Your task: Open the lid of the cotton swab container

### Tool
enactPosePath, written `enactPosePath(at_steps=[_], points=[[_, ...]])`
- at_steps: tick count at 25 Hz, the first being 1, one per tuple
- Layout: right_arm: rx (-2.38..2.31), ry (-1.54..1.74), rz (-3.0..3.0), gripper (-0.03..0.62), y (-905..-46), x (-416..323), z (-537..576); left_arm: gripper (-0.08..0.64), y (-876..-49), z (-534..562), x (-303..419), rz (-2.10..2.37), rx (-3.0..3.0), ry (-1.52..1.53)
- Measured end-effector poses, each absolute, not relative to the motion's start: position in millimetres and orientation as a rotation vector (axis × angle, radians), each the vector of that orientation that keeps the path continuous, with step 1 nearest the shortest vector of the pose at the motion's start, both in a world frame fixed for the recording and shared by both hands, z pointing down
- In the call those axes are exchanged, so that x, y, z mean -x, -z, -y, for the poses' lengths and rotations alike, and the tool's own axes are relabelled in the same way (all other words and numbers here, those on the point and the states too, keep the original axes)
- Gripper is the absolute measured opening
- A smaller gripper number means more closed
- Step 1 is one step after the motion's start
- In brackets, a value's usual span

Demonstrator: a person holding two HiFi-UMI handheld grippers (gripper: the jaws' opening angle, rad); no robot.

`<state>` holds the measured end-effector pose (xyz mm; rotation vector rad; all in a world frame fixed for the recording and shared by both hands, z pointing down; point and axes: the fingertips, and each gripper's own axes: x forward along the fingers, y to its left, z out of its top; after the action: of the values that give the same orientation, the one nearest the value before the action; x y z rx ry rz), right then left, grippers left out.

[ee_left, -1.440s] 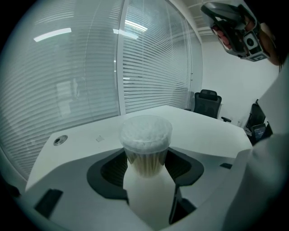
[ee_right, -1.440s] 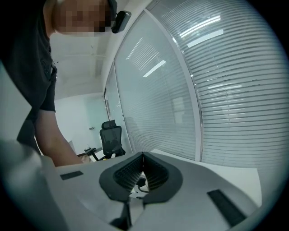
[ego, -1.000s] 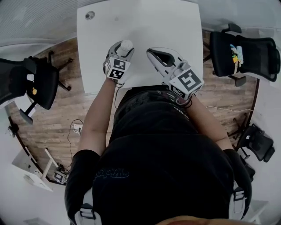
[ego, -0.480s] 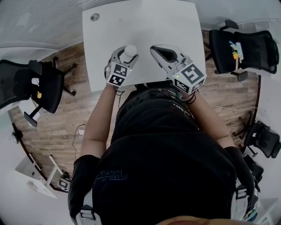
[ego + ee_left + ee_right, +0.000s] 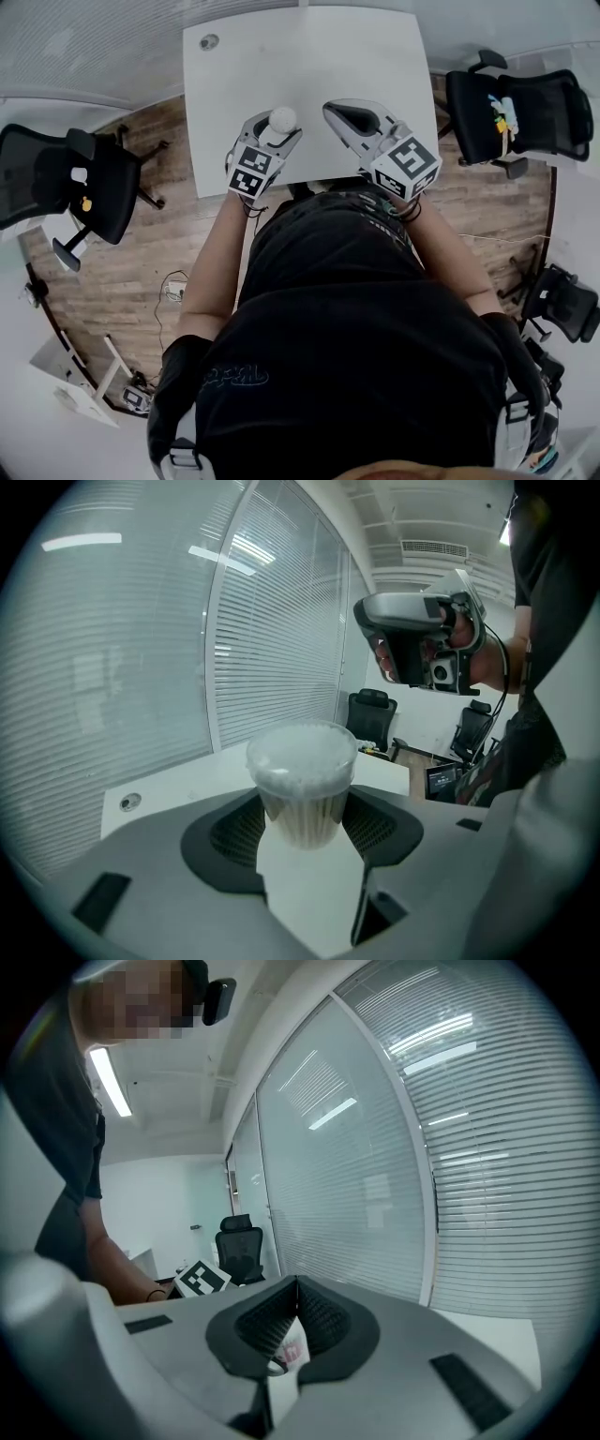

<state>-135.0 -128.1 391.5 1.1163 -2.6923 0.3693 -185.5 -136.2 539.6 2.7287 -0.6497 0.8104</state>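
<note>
The left gripper [image 5: 305, 834] is clamped on the sides of the swab tub [image 5: 302, 803] over the bench [image 5: 281, 56], upper middle of the head view, and the right gripper [image 5: 292, 1324], jaws together and empty, should probably pinch the light, slippery-looking lid [image 5: 301, 754] softly by its rim.

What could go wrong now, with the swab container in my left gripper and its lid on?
1. The left gripper grips the container only low on its body, so tugging the lid could twist it loose and drop it on the table.
2. The right gripper is shut; approaching like that, it would likely knock the lid rather than grasp it.
3. The container looks packed with swabs, so a sudden pop could scatter them.
</note>
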Motion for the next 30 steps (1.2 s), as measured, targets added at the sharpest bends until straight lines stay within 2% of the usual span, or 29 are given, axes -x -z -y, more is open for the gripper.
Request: enactPosePath(at_steps=[10, 21, 30], points=[[-1.053, -0.343, 2.678, 0.023, -403.4, 114.4, 129.7, 0.267, -546.7, 133.9, 169.5, 0.682, -2.723, -0.888], [-0.930, -0.347, 2.709, 0.023, -410.7, 76.5, 125.8, 0.267, -546.5, 117.0, 119.5, 0.619, -2.732, -1.021], [-0.643, -0.236, 2.784, 0.023, -410.8, 55.8, 112.5, 0.268, -537.7, 97.5, 66.3, 0.581, -2.730, -1.015]])
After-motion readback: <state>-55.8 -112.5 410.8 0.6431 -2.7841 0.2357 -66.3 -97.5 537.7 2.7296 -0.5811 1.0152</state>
